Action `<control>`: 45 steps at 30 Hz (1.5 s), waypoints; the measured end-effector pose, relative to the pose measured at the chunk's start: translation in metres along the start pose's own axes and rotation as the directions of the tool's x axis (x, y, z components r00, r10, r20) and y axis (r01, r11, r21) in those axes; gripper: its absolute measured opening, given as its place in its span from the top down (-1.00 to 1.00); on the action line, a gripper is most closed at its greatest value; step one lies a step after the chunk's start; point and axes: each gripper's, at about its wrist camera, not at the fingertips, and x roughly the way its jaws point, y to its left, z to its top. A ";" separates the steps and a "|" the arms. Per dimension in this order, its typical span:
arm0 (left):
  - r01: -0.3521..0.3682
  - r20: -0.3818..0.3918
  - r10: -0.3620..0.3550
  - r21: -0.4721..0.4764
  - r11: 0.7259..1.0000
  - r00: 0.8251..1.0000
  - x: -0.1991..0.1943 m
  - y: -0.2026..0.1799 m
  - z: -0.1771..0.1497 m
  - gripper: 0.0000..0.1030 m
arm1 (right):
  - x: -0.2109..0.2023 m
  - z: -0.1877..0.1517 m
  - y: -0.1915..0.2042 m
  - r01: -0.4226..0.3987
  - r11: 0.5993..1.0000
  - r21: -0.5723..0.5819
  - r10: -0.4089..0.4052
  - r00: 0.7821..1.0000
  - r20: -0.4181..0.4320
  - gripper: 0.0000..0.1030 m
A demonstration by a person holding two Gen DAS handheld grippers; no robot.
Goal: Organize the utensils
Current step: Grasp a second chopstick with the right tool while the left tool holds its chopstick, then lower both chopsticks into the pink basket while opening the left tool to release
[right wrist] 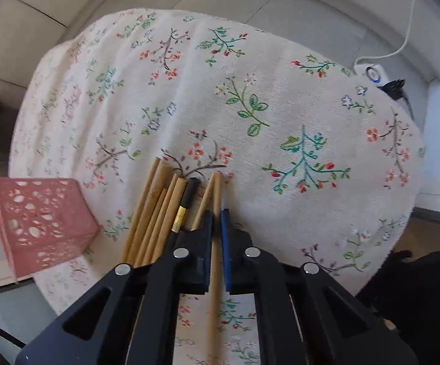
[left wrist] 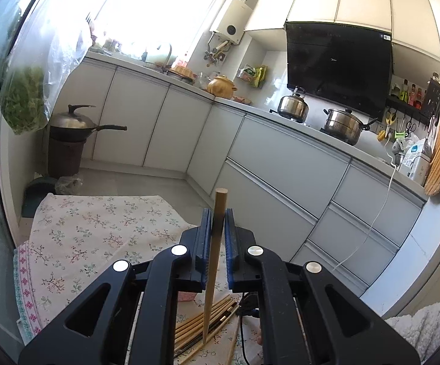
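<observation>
Crowding right tool (right wrist: 216, 216), loose chopsticks (right wrist: 156, 213), pink basket (right wrist: 41, 222)

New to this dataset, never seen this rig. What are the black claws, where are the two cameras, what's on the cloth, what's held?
No robot arm here: a person holds a two-finger gripper in each hand, each with a fisheye camera looking along its fingers. The left view faces a kitchen; the left gripper is shut on one upright wooden chopstick. The right view looks down on a floral tablecloth with a bundle of chopsticks and a pink perforated holder. The right gripper is shut on a single chopstick beside the bundle.
</observation>
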 end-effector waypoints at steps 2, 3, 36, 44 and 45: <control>-0.017 -0.003 0.017 -0.007 1.000 1.000 0.002 0.002 0.000 0.85 | -0.013 0.002 0.000 -0.061 0.998 -0.021 0.062 0.998 0.028 0.89; -0.027 -0.006 0.027 -0.009 1.000 1.000 0.004 0.002 -0.001 0.85 | -0.021 0.002 -0.001 -0.082 0.996 -0.040 0.084 0.996 0.043 0.89; -0.246 0.073 0.248 -0.037 0.969 0.966 0.096 -0.027 0.059 0.85 | -0.300 0.010 0.037 -0.327 0.793 -0.515 0.543 0.762 0.353 0.89; -0.292 0.050 0.295 -0.061 0.954 0.954 0.138 -0.001 0.040 0.83 | -0.282 0.013 0.062 -0.325 0.783 -0.530 0.537 0.783 0.314 0.89; -0.284 0.035 0.287 -0.079 0.956 0.957 0.141 0.005 0.036 0.77 | -0.279 0.013 0.066 -0.323 0.782 -0.533 0.536 0.785 0.311 0.89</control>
